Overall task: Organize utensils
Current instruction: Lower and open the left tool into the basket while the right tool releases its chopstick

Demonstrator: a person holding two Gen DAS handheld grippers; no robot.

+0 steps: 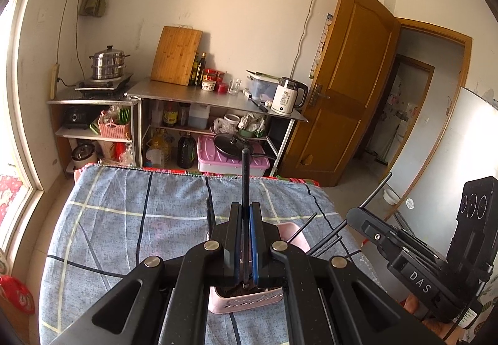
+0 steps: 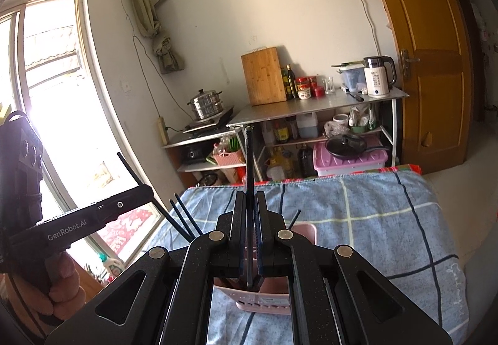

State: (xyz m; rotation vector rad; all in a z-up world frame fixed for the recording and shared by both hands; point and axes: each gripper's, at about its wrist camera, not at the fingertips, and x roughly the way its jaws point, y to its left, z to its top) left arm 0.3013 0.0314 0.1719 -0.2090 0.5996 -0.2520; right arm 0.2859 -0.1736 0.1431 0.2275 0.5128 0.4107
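Note:
My left gripper [image 1: 246,209] is shut on a black chopstick [image 1: 245,177] that stands upright over a pink utensil holder [image 1: 246,303] on the blue plaid cloth. My right gripper [image 2: 250,198] is shut on another black chopstick [image 2: 249,158], upright over the same pink holder [image 2: 264,303]. Several more black chopsticks [image 2: 183,220] stick out of the holder at a slant. Each gripper shows in the other's view, the right one [image 1: 404,258] at the right, the left one [image 2: 77,220] at the left.
The table has a blue plaid cloth [image 1: 124,220] with a red striped edge. Behind it stand metal shelves with a cutting board [image 1: 177,55], a steamer pot [image 1: 107,63], a kettle [image 1: 288,96], bottles and a pink box [image 1: 230,161]. A wooden door [image 1: 351,80] stands open at right.

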